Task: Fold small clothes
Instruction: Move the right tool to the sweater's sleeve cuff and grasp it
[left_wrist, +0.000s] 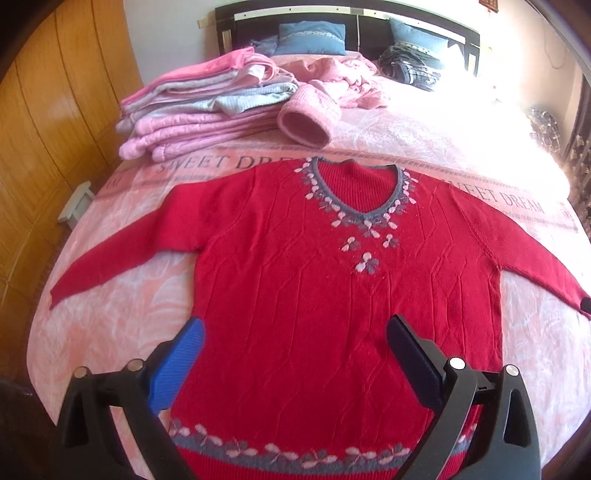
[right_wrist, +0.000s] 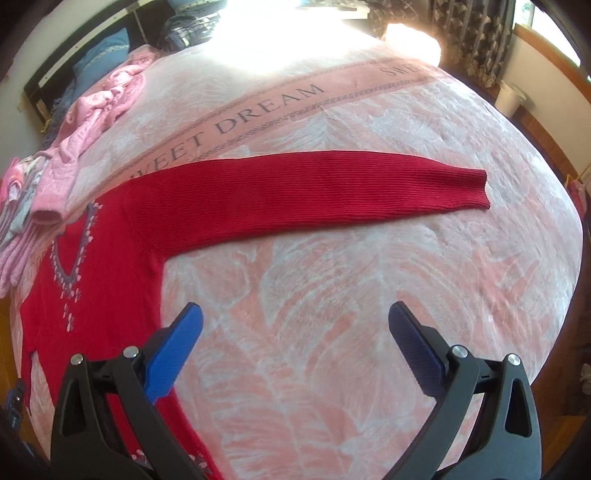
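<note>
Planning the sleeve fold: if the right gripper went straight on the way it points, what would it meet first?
Probably bare bedspread, then the red sweater's outstretched sleeve lying flat across its path. The right gripper is open and nothing else stands between, though depth is hard to judge.

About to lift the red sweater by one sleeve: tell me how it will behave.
The red sweater is knitted and lies flat, so it will probably go floppy and drape. Its long sleeve would likely stretch and drag the body along. The fuzzy bedspread may add some drag.
</note>
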